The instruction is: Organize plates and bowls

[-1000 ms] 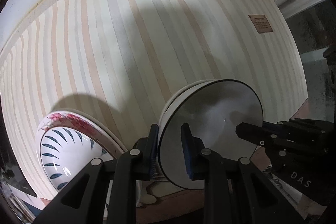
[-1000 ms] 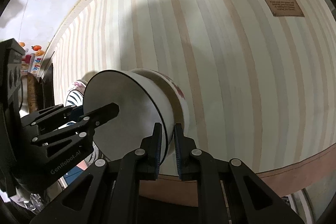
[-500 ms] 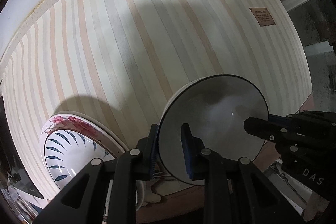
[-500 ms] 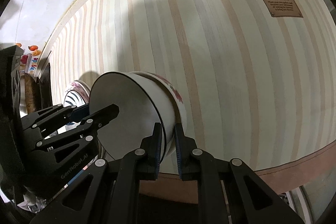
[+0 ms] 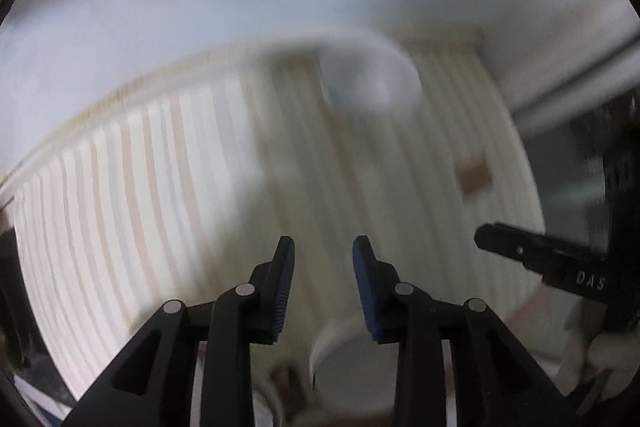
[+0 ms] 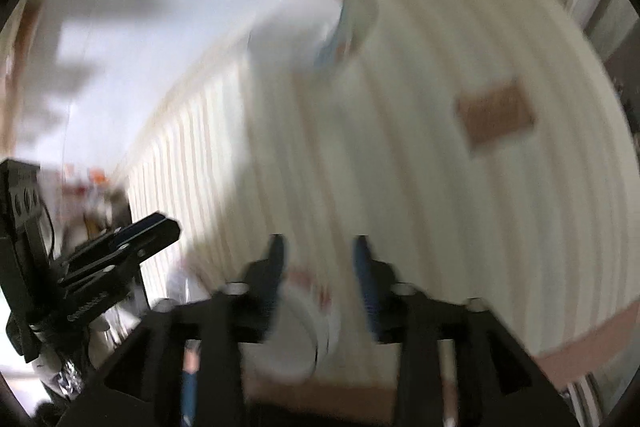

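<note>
white bowl (image 5: 352,367) released since before | left tool (image 5: 323,281) unclenched | right tool (image 6: 318,273) unclenched

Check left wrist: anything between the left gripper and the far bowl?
Nothing: between the open left gripper and the far bowl, only bare striped cloth shows, blurred.

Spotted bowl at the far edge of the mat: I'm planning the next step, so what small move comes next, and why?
Probably reach both open grippers, left and right, toward the spotted bowl: neither holds anything, and the white bowl sits below them.
</note>
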The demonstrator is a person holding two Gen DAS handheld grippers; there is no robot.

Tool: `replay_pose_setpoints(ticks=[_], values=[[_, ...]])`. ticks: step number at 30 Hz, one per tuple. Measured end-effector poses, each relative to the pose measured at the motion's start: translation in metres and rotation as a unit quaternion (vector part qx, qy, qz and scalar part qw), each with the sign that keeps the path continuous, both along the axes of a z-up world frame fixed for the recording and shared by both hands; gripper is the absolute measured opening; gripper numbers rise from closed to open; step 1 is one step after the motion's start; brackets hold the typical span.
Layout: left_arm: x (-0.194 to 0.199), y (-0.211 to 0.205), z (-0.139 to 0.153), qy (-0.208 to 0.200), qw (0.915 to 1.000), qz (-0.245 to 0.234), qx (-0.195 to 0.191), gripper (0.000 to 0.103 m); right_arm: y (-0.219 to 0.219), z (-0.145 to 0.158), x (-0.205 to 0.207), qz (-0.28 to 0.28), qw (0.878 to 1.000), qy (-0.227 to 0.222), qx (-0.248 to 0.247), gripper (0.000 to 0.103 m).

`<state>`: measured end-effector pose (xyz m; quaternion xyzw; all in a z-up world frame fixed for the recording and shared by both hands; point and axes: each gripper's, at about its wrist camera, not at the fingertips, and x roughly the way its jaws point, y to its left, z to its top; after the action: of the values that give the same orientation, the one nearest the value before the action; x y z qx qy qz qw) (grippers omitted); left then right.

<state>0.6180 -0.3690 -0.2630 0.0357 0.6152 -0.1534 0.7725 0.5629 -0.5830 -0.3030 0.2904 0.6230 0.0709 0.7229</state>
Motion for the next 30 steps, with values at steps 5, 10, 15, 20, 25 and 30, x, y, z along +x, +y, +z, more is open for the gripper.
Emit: replay_pose_setpoints(ticks=[5, 10, 15, 20, 25, 30], values=[[0.083, -0.018, -0.035, 0.016, 0.9988, 0.040, -0.025, 0.029, -0.029, -0.020, 0.068, -0.048, 0.998, -0.035, -0.003, 0.050], [0.120, -0.038, -0.077, 0.051, 0.9972, 0.050, -0.024, 0.029, -0.031, -0.048, 0.123, -0.057, 0.997, -0.044, -0.009, 0.050], [0.136, -0.049, -0.108, 0.067, 0.9966, 0.047, -0.010, 0.028, -0.027, -0.069, 0.153, -0.046, 0.998, -0.031, -0.020, 0.036], [0.138, -0.058, -0.113, 0.054, 0.9977, 0.040, -0.006, 0.013, -0.019, -0.078, 0.165, -0.035, 0.999, -0.020, -0.032, 0.015], [0.131, -0.058, -0.107, 0.044, 0.9985, 0.034, -0.001, 0.013, -0.014, -0.076, 0.166, -0.029, 0.999, -0.015, -0.043, 0.014], [0.114, -0.050, -0.087, 0.031, 0.9991, 0.029, -0.004, 0.013, -0.011, -0.062, 0.156, -0.018, 0.998, -0.023, -0.047, 0.013]])
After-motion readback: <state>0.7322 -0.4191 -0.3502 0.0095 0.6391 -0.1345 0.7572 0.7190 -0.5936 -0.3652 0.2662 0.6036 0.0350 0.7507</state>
